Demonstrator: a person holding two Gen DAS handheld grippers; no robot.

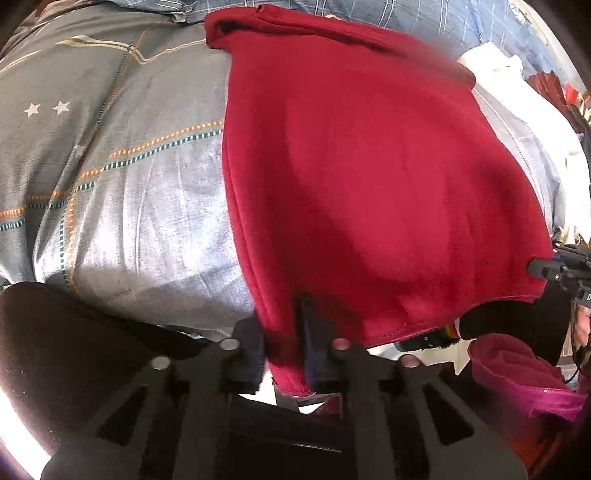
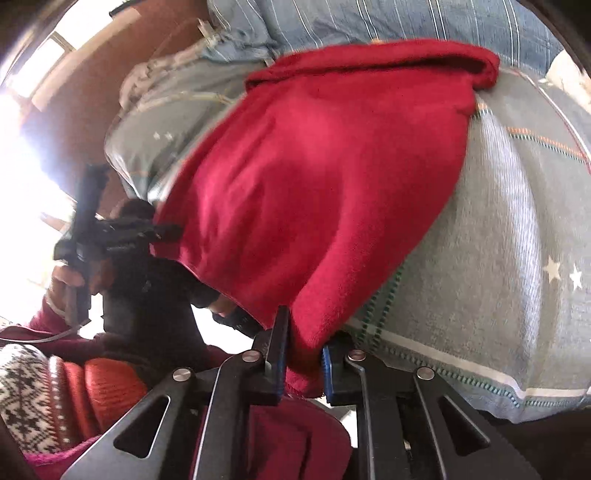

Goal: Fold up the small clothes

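A red fleece garment (image 1: 362,177) lies spread over the grey patterned bedsheet (image 1: 122,192), its far end bunched near the top. My left gripper (image 1: 295,354) is shut on the garment's near left corner. My right gripper (image 2: 303,354) is shut on the other near corner of the same garment (image 2: 314,177). The near edge is lifted off the bed between both grippers. The right gripper shows at the right edge of the left wrist view (image 1: 554,269). The left gripper shows at the left of the right wrist view (image 2: 122,232).
The bedsheet (image 2: 498,240) with stars and dashed stripes covers the bed. A blue striped pillow (image 2: 406,22) lies at the far end. A pink garment (image 1: 524,376) sits at lower right. The person's patterned red sweater (image 2: 55,387) is at lower left.
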